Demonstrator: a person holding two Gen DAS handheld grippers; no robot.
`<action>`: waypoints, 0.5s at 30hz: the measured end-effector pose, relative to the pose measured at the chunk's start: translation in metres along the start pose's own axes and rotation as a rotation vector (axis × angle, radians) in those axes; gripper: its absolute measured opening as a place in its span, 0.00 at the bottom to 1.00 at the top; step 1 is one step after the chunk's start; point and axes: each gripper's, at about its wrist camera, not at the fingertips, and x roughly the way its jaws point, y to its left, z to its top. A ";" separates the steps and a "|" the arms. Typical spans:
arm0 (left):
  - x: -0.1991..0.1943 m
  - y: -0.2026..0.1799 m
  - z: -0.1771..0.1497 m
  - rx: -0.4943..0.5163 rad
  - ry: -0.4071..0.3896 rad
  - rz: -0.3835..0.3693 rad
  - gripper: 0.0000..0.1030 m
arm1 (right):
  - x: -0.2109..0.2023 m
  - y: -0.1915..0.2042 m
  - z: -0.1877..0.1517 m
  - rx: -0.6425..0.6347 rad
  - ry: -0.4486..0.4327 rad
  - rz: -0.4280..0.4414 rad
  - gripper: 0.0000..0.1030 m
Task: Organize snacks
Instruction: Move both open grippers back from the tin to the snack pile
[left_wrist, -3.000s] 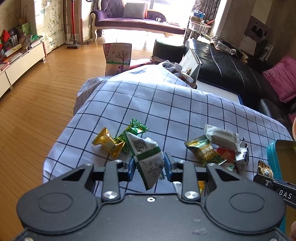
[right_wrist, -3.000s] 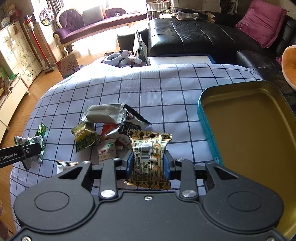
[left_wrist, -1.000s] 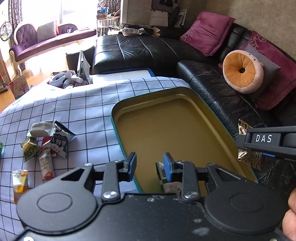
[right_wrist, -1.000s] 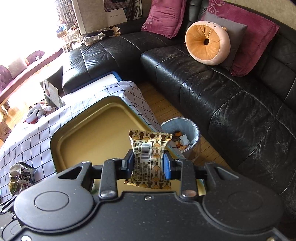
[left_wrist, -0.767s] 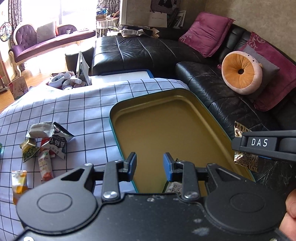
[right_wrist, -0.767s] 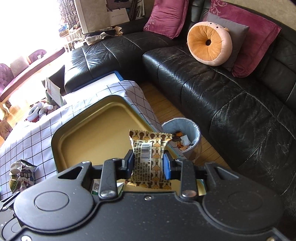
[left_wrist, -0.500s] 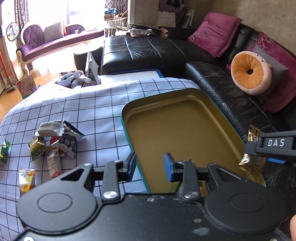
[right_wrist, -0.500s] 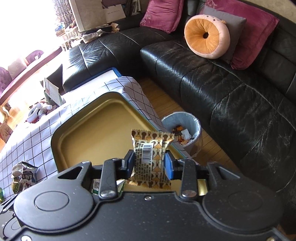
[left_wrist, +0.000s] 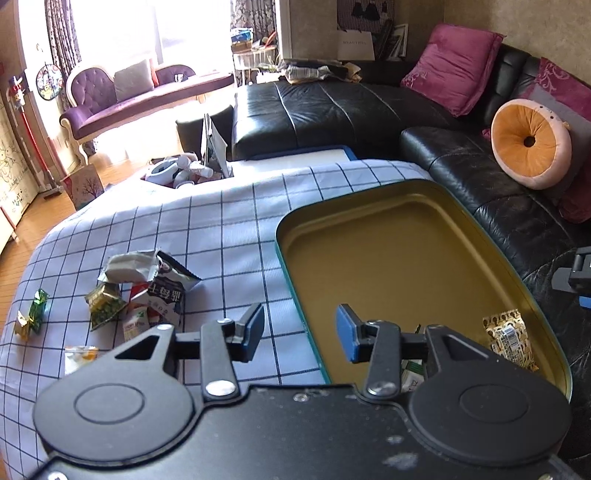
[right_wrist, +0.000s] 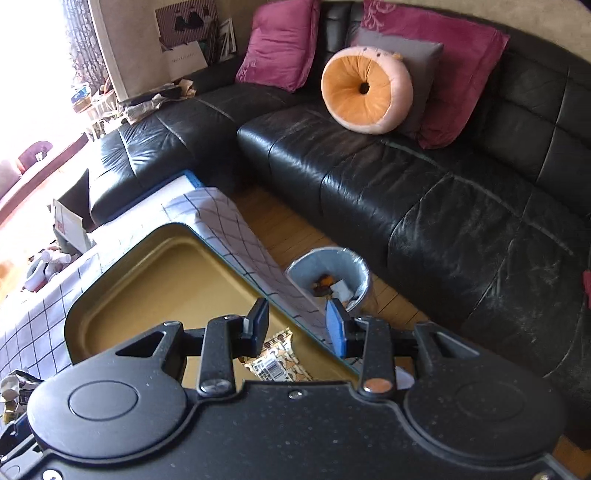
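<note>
The left gripper (left_wrist: 299, 334) hangs over the near-left edge of the gold tin tray (left_wrist: 369, 206), its jaws having just been opening, with nothing between the blue pads. Just behind its right finger, low in the tray's near corner, a green-and-white packet (left_wrist: 412, 373) peeks out, mostly hidden by the gripper body. To the right of that gripper, the gold patterned snack packet (left_wrist: 509, 338) lies flat inside the tray against its near-right rim. Off to the left and a little ahead, the loose pile of snack packets (left_wrist: 147, 288) sits on the checked tablecloth (left_wrist: 221, 221), with a small green candy (left_wrist: 37, 304) farther left.

The right gripper (right_wrist: 297, 321) stands with its jaws parted and empty; the gold patterned snack packet (right_wrist: 275, 362) lies just below and behind its left finger, on the tray (right_wrist: 155, 273) floor. Ahead of its right finger, down on the floor beyond the table edge, stands a grey bin (right_wrist: 328, 277), its contents probably wrappers. Beyond that runs the black leather sofa (right_wrist: 443, 192).
</note>
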 end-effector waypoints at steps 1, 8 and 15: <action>0.001 0.001 0.000 -0.001 0.004 0.001 0.43 | 0.003 -0.001 -0.001 0.010 0.010 0.006 0.44; -0.002 0.019 0.003 -0.045 -0.006 0.036 0.43 | 0.013 0.019 -0.015 -0.046 0.031 -0.040 0.44; 0.001 0.050 0.006 -0.123 0.009 0.079 0.43 | 0.004 0.050 -0.034 -0.161 -0.002 -0.007 0.44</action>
